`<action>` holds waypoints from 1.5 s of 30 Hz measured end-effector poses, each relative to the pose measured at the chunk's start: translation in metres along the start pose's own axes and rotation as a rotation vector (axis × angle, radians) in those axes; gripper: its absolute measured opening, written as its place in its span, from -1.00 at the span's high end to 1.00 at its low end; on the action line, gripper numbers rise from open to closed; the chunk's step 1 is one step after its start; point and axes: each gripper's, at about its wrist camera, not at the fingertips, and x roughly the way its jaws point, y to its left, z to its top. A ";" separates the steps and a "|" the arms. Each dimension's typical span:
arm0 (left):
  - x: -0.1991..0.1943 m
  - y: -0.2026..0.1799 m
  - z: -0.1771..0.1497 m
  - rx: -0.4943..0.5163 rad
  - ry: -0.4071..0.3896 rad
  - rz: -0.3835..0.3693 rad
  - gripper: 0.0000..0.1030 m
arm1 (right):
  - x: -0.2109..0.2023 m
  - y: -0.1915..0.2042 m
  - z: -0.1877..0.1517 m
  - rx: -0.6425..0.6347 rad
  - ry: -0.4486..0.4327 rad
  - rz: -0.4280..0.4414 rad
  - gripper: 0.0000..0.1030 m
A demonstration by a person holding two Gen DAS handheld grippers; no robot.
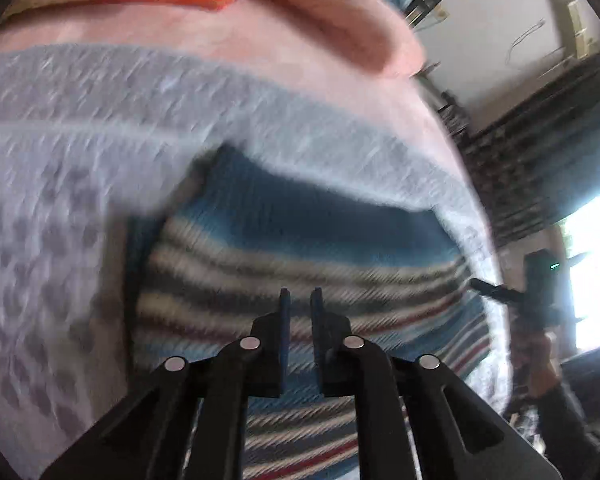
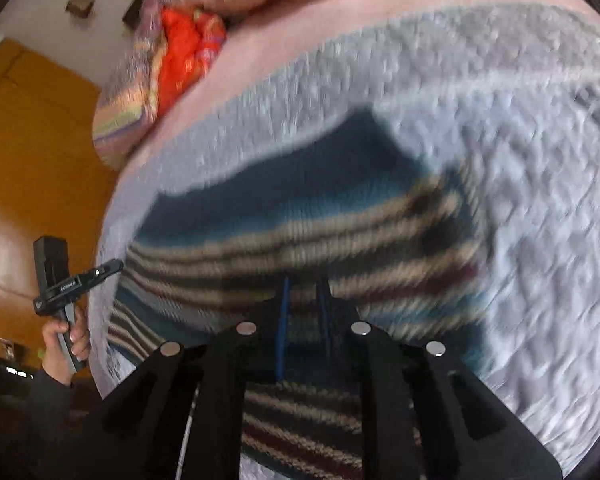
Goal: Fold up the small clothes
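Sweater: a small knit sweater (image 1: 300, 240) with a blue top and stripes of cream, grey and dark red lies flat on the blanket. It looks folded into a neat block. Both views are blurry.
Where it is: near the edge of the bed, right under both grippers; in the right view it (image 2: 300, 216) fills the middle.
Left gripper: the left gripper (image 1: 300, 292) hangs over the striped part – its jaws stand a little apart, with nothing between them. Whether the tips touch the knit, I cannot tell.
Right gripper: the right gripper (image 2: 304, 284) hangs over the stripes too. Its jaws are a little apart and hold nothing – the blur hides the tips.
Hands: a hand (image 2: 66, 336) in a dark sleeve holds the left gripper's handle. Another hand (image 1: 540, 364) holds the right one, beside the bed edge.
Blanket: a pale grey bumpy blanket (image 1: 80, 140) lies under the sweater.
Bed: a pink sheet (image 1: 220, 28) shows past the blanket.
Farther off: a pile of orange and striped cloth (image 2: 172, 56) sits at the far end of the bed.
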 end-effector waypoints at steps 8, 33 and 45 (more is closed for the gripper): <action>-0.017 0.008 -0.017 -0.024 -0.028 -0.010 0.85 | -0.005 0.017 -0.019 -0.016 0.013 0.003 0.71; -0.015 0.005 -0.137 -0.004 0.065 -0.148 0.52 | -0.044 -0.019 -0.111 0.006 -0.032 -0.135 0.91; -0.088 0.041 -0.100 -0.084 -0.053 -0.145 -0.40 | -0.041 0.046 -0.108 -0.158 -0.090 -0.248 0.32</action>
